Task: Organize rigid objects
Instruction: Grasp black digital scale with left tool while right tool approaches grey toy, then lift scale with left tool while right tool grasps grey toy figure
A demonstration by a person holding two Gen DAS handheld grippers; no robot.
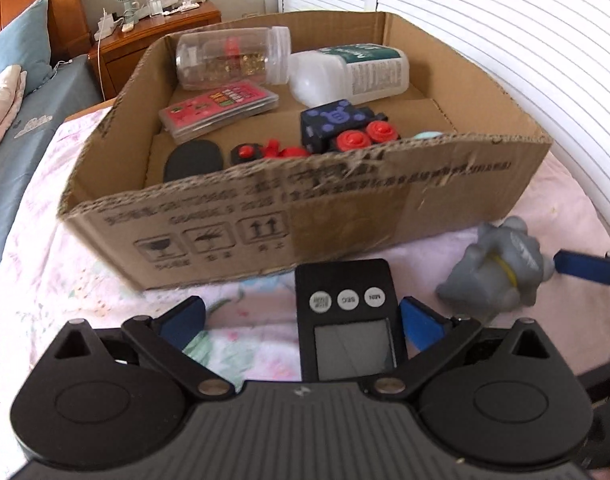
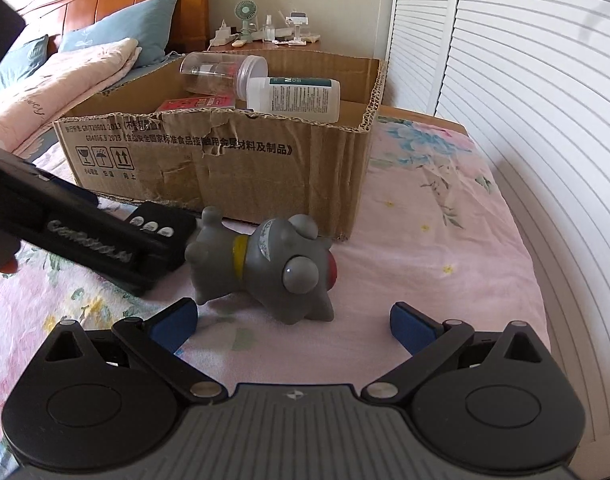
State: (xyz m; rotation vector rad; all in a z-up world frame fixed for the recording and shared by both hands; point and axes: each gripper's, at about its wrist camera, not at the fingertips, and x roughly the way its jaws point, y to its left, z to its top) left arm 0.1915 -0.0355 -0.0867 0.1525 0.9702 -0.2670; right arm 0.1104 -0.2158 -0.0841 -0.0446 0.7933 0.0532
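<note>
We have a big box (image 1: 305,208) on the bed (image 2: 445,240), and it is where the hard things go. Inside it we can see a clear jar (image 1: 231,58), a white bottle (image 1: 353,72), a pink case (image 1: 221,108) and a toy train (image 1: 345,128), so much of the tidying looks done.

Two things are left outside, just in front of the box. One is a black timer (image 1: 347,320). Our left gripper (image 1: 303,326) is spread wide around it, one blue pad on each side, but the right pad looks close and the left one is apart from it. We think this is so we can squeeze it next and lift it in.

The other is a gray toy (image 2: 265,268), lying on its side beside the timer. Our right gripper (image 2: 293,324) is spread wide too, facing the toy and near it, holding nothing. We think it is lined up to pinch the toy.
</note>
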